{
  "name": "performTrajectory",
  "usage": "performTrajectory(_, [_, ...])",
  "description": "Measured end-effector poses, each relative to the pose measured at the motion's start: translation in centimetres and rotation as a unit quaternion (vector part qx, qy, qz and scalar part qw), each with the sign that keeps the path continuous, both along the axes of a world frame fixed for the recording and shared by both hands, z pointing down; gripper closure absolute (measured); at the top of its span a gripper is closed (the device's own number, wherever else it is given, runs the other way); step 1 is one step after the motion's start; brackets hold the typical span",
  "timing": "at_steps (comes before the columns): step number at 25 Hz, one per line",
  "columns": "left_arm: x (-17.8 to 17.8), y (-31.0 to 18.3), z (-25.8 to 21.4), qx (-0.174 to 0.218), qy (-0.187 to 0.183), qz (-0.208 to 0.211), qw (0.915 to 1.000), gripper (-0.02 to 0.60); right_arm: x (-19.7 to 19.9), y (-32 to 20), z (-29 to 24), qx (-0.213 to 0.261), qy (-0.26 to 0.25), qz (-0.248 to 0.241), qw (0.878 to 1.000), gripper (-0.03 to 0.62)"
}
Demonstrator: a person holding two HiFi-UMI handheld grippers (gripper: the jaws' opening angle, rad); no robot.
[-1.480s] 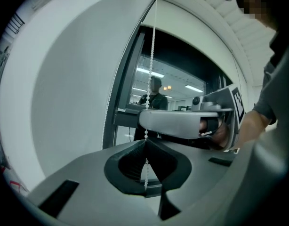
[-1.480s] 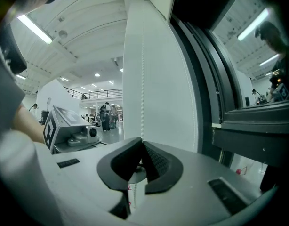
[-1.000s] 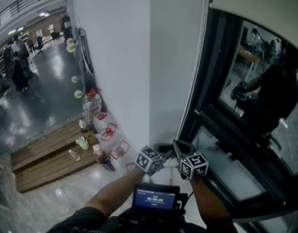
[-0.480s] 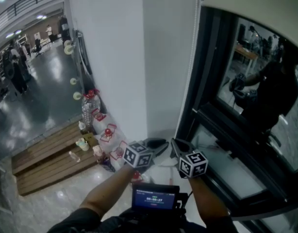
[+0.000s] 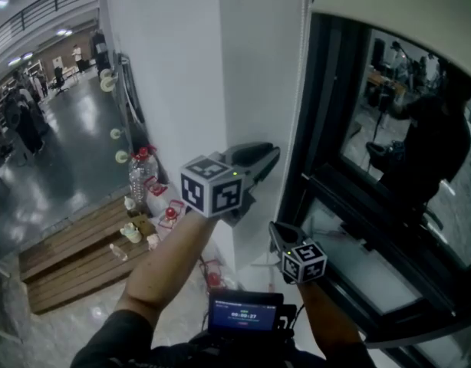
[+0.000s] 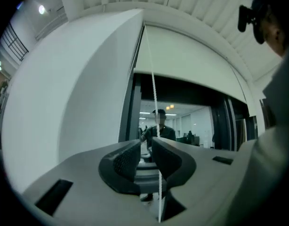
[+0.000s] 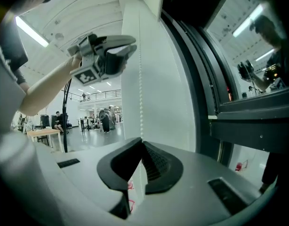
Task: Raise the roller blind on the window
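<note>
Your right tongs (image 7: 141, 141) stay low beside the window (image 5: 389, 167), pinched shut on the bead cord (image 7: 140, 79). Your left tongs (image 5: 268, 154) have just opened their jaws and climbed in front of the white wall (image 5: 189, 67), which I judge to be a hand-over-hand reach for a fresh, higher grip. The left gripper view shows what the head view cannot: the cord runs loose between those parted jaws, unclamped, up to the roller blind (image 6: 191, 65), which covers only the top of the window and leaves the lower glass bare.
</note>
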State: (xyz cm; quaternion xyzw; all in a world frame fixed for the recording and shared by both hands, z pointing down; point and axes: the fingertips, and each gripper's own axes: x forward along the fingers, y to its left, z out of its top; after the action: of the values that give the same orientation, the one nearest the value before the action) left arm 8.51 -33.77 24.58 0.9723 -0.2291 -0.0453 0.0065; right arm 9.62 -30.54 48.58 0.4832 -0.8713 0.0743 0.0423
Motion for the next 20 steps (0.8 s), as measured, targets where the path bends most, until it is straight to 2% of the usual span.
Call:
performTrajectory(3, [1.2, 0.2, -5.0, 0.019, 0.03, 0.028, 0.999, 0.505, 0.3, -0.1, 0.0, 0.002, 0.003, 0.003, 1.0, 0.577])
performTrajectory(9, [2.6, 1.0, -10.7, 0.077, 0.036, 0.043, 0.9955, 0.502, 0.3, 0.2, 0.0, 0.004, 0.002, 0.004, 1.0, 0.577])
performTrajectory(12, [3.2, 0.9, -11.7, 0.082, 0.024, 0.044, 0.9953, 0.502, 0.4, 0.2, -0.1, 0.006, 0.0, 0.007, 1.0, 0.577])
performTrajectory(14, [3.2, 0.7, -11.5, 0.086, 0.014, 0.039, 0.9954, 0.561, 0.3, 0.3, 0.1, 0.004, 0.001, 0.006, 1.0, 0.577])
performTrajectory(20, [3.3, 0.2, -11.5, 0.096, 0.016, 0.03, 0.9948, 0.566, 0.2, 0.3, 0.0, 0.006, 0.004, 0.001, 1.0, 0.577])
